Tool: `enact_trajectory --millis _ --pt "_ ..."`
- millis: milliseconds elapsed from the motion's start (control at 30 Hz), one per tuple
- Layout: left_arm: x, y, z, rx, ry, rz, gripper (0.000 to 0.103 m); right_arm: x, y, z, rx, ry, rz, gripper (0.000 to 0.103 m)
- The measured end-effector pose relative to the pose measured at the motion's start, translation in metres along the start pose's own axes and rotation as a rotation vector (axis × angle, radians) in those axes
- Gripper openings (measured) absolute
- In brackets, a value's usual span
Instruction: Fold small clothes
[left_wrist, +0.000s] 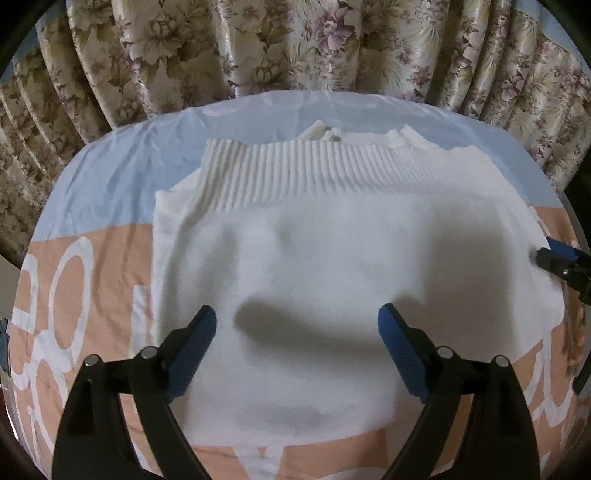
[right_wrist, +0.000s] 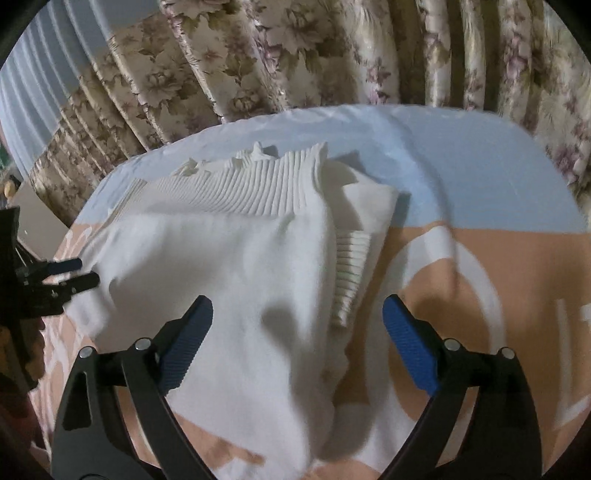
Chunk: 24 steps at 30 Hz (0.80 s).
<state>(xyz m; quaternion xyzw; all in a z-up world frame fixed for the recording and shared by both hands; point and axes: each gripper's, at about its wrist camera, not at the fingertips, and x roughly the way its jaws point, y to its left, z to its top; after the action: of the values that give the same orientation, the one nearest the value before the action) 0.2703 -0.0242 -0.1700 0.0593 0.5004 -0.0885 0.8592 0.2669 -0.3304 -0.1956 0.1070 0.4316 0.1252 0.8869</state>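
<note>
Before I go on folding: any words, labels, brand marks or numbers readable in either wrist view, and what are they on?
Large white lettering on the peach band of the bed sheet: only round "O"-like shapes show; no whole word can be read.
In the right wrist view, a big white ring and a partial stroke on the same sheet: unreadable.
White sweater: no label or print visible.
Floral curtain: no text.

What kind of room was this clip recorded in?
Most likely a home bedroom. A white knit garment lies on a soft surface covered by a blue and peach printed sheet, probably a bed, and floral curtains hang right behind it. Nothing suggests a lab or workshop.
</note>
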Motion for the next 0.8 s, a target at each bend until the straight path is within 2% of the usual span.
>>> enact_trajectory --millis 233,433,733,767,800 --pt "0.01 -0.008 0.006 0.008 0.007 0.006 0.093 0.015 -0.003 0.0 0.043 0.032 0.048 0.094" --pt "0.017 -0.014 0.005 0.026 0.013 0.011 0.093 0.008 0.004 -0.008 0.02 0.095 0.097 0.077" --pt "0.021 -0.015 0.007 0.053 0.014 0.02 0.094 0.021 0.001 0.01 0.056 0.112 0.138 0.072" --pt "0.021 -0.015 0.007 0.055 0.015 0.02 0.094 0.023 0.003 0.012 0.051 0.117 0.134 0.067" --pt "0.022 -0.016 0.007 0.059 0.016 0.022 0.094 0.024 0.003 0.014 0.047 0.123 0.126 0.057"
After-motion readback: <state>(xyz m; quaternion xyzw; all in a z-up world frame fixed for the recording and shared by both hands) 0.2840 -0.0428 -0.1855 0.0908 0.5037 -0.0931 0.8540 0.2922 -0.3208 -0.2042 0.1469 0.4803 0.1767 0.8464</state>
